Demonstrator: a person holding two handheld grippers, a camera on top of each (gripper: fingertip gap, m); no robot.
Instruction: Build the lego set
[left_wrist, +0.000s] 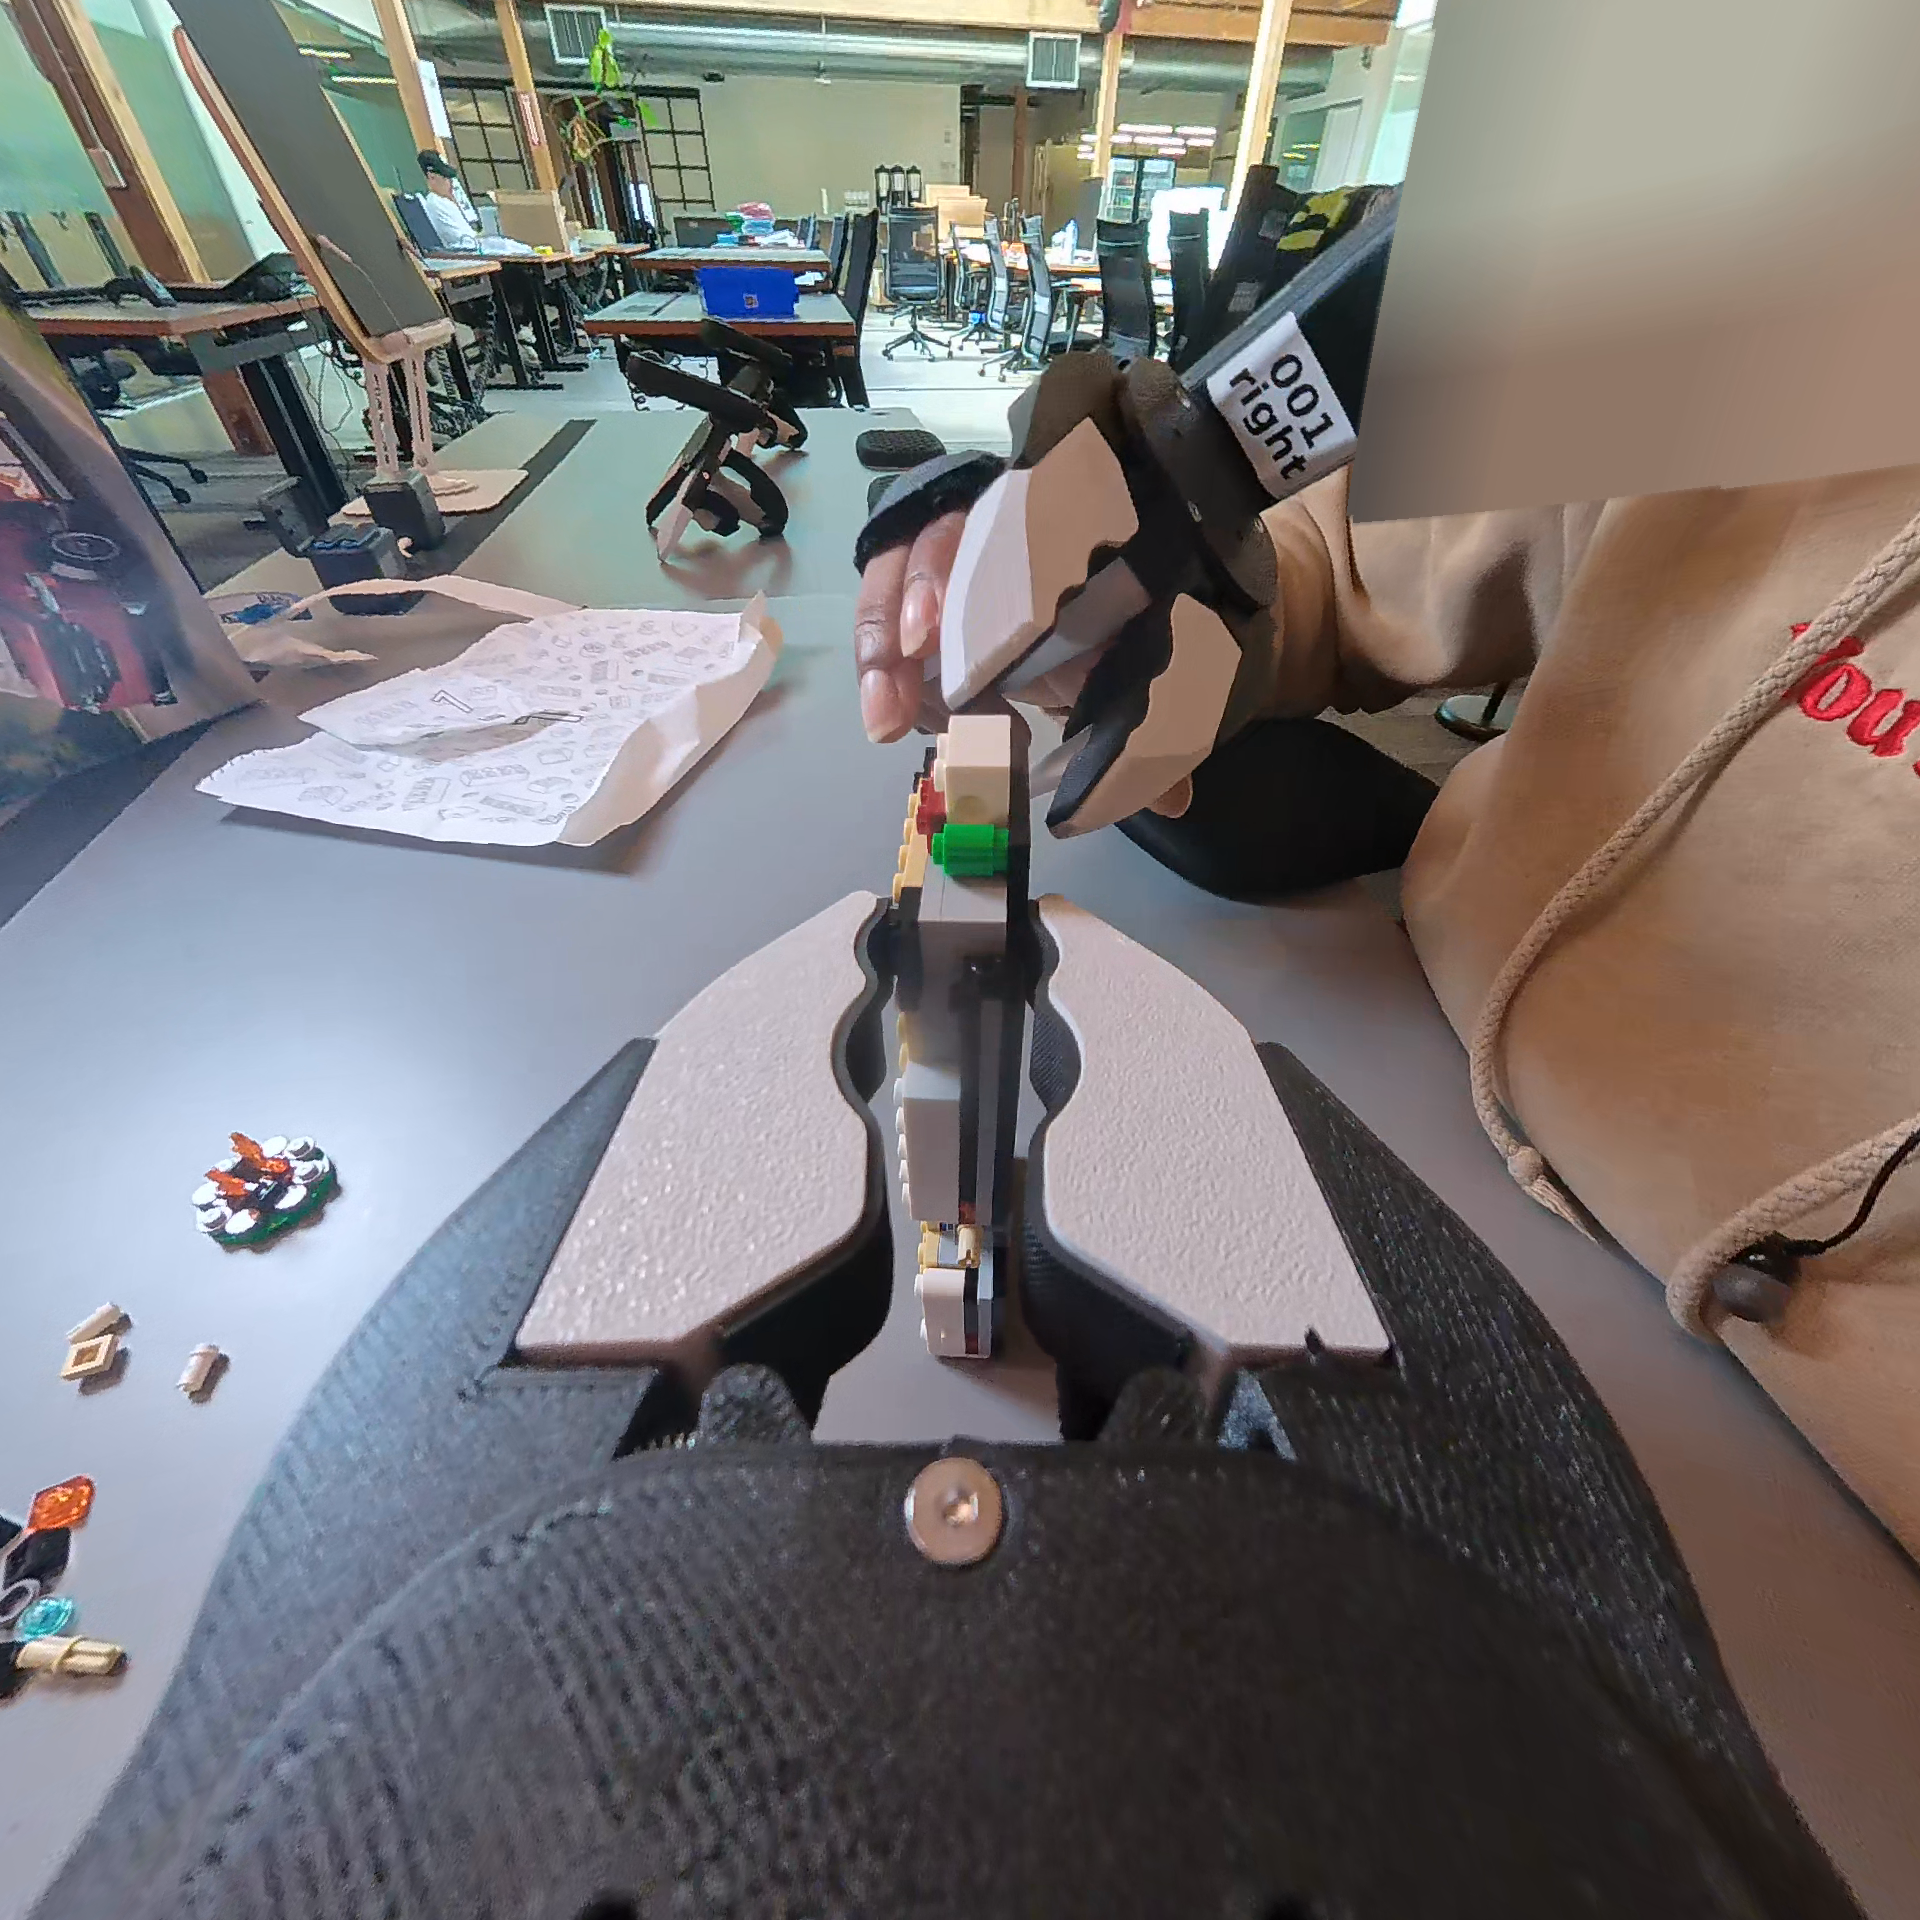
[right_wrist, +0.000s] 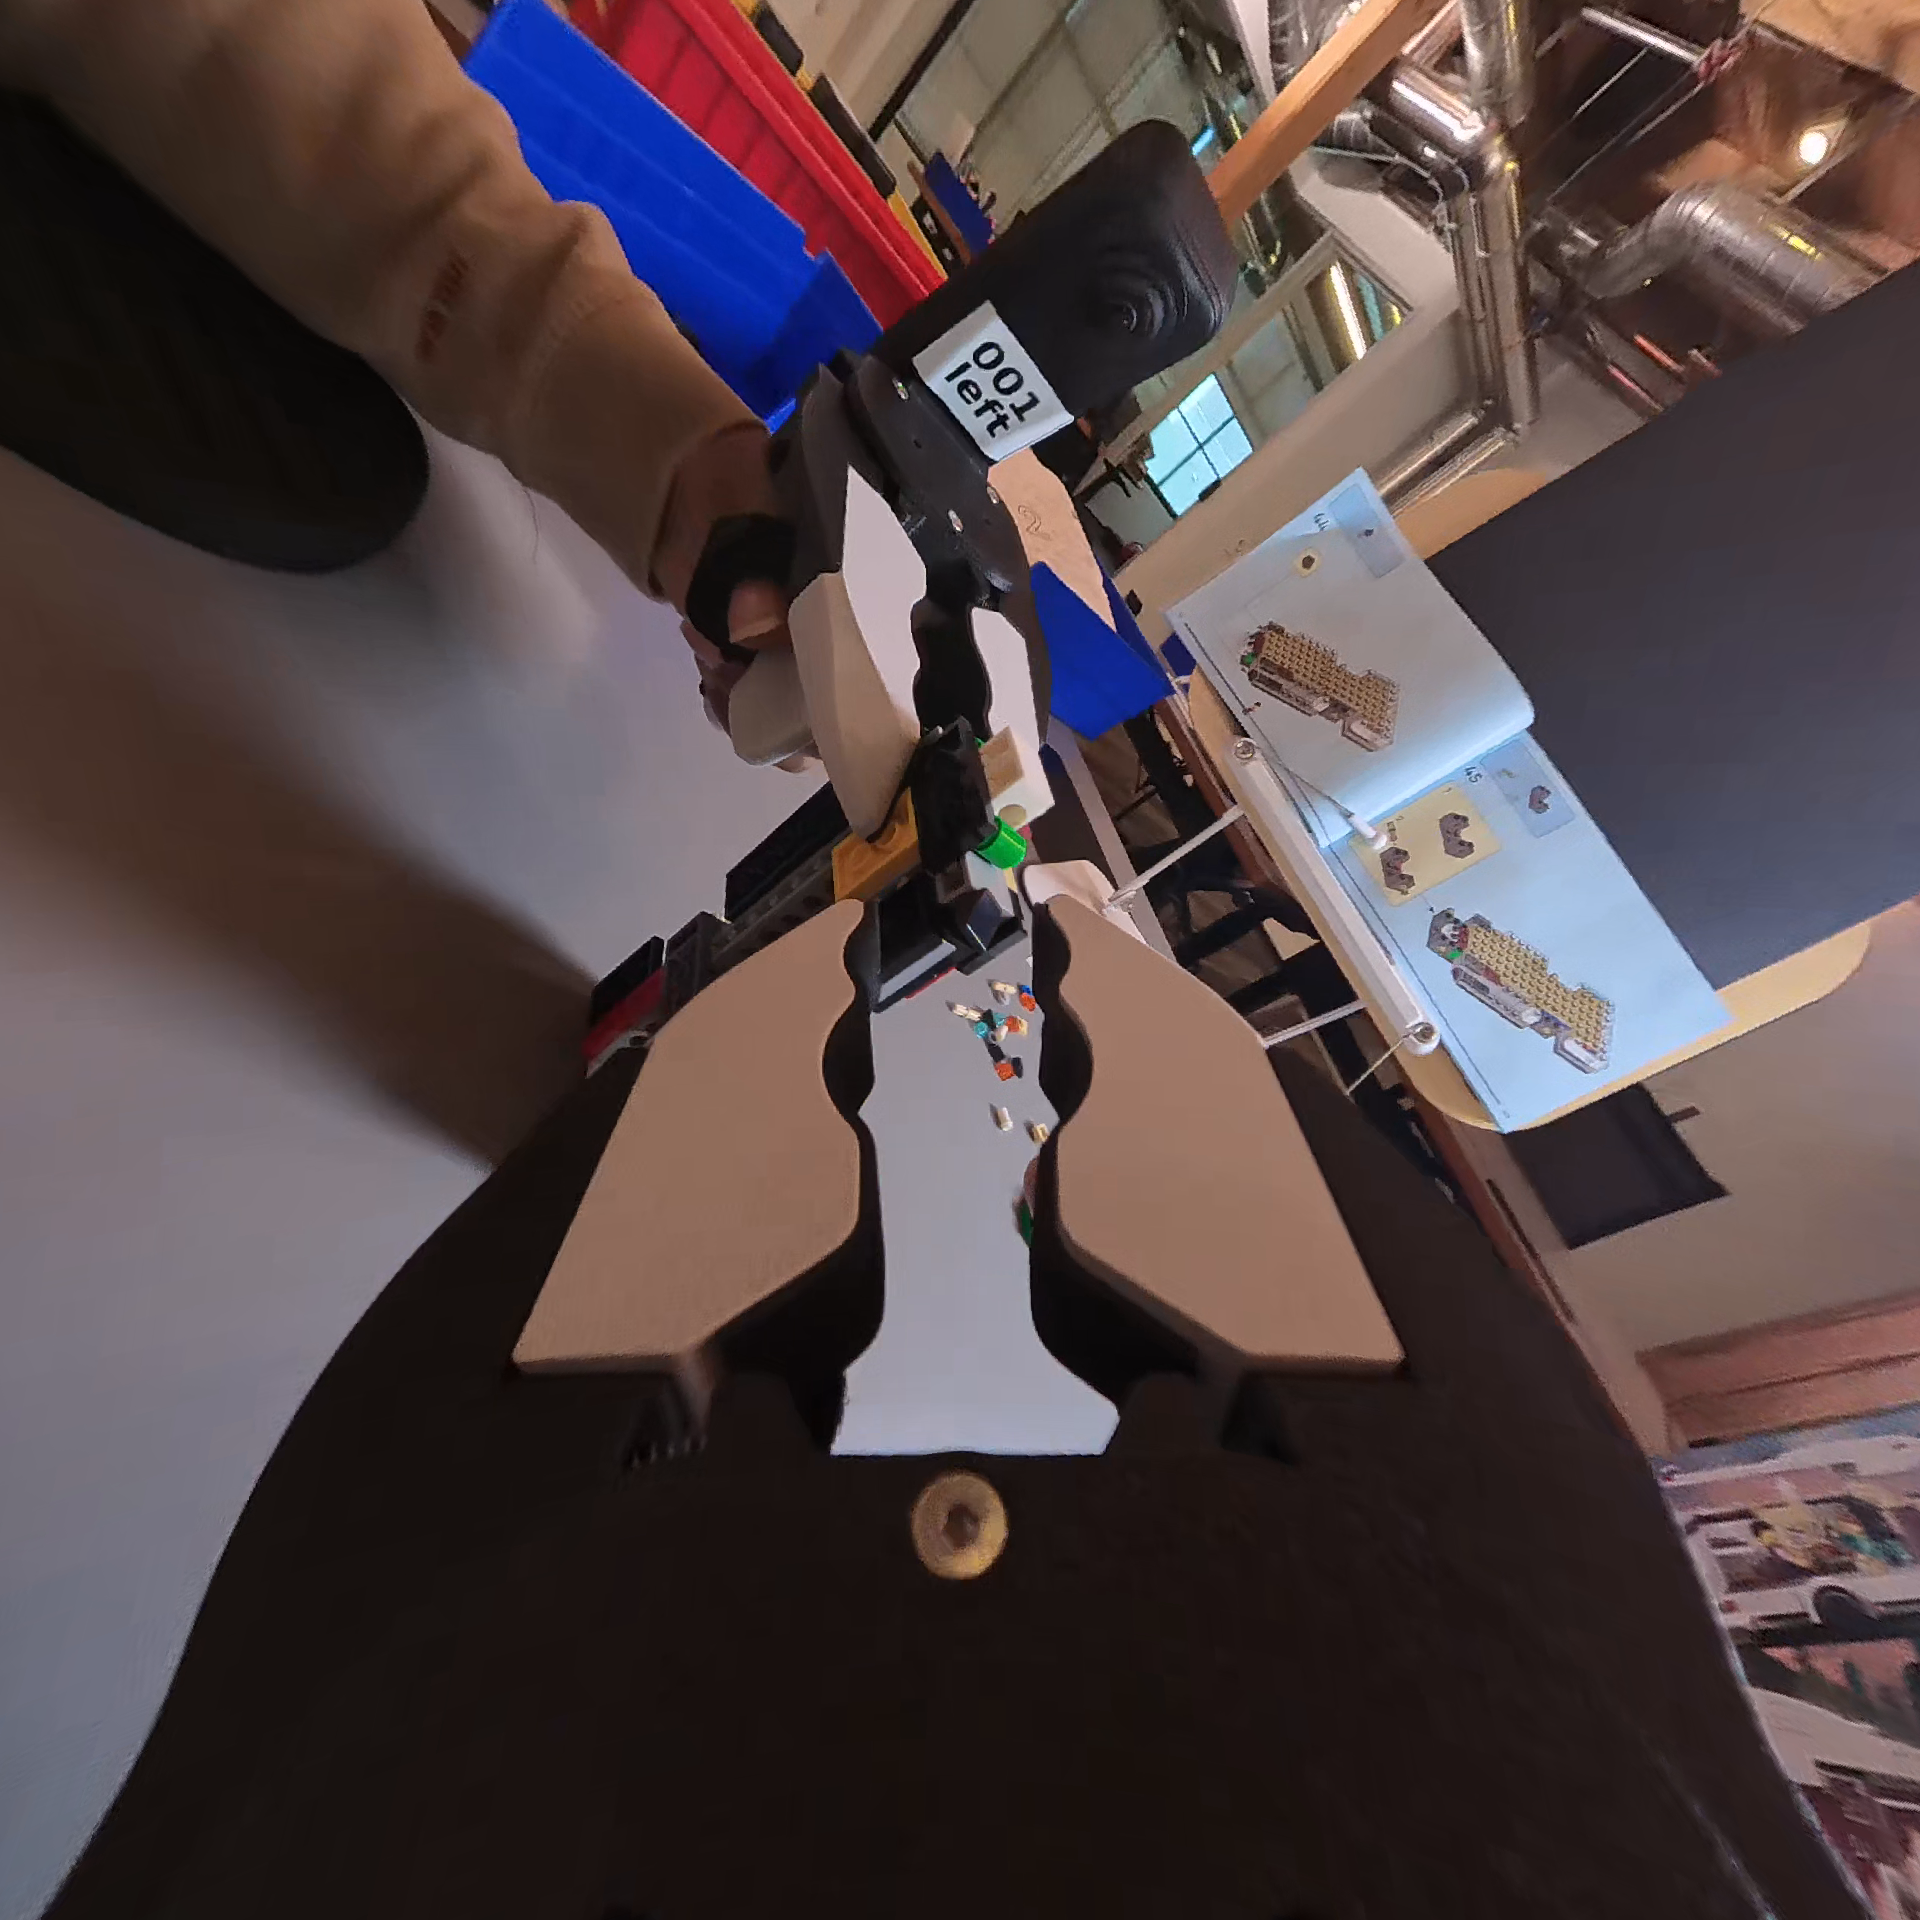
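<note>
- Far left of the left tongs, on the grey table (left_wrist: 364, 935): loose small bricks (left_wrist: 99, 1351) and a round green piece with orange flame parts (left_wrist: 265, 1188).
- Further ahead and left: crumpled printed paper bag (left_wrist: 499, 748).
- Left tongs (left_wrist: 951, 935) clenched on a long brick model (left_wrist: 951, 1091), held edge-up, pads pressed on both flanks.
- Just past the fingertips: green stud (left_wrist: 971, 847), cream block (left_wrist: 977, 769) at the model's far end.
- Right tongs (left_wrist: 1013, 748) right at that far end, fingers narrowly parted; grip there: cannot tell.
- Right of the right tongs: open instruction booklet (right_wrist: 1455, 790) on a stand.
</note>
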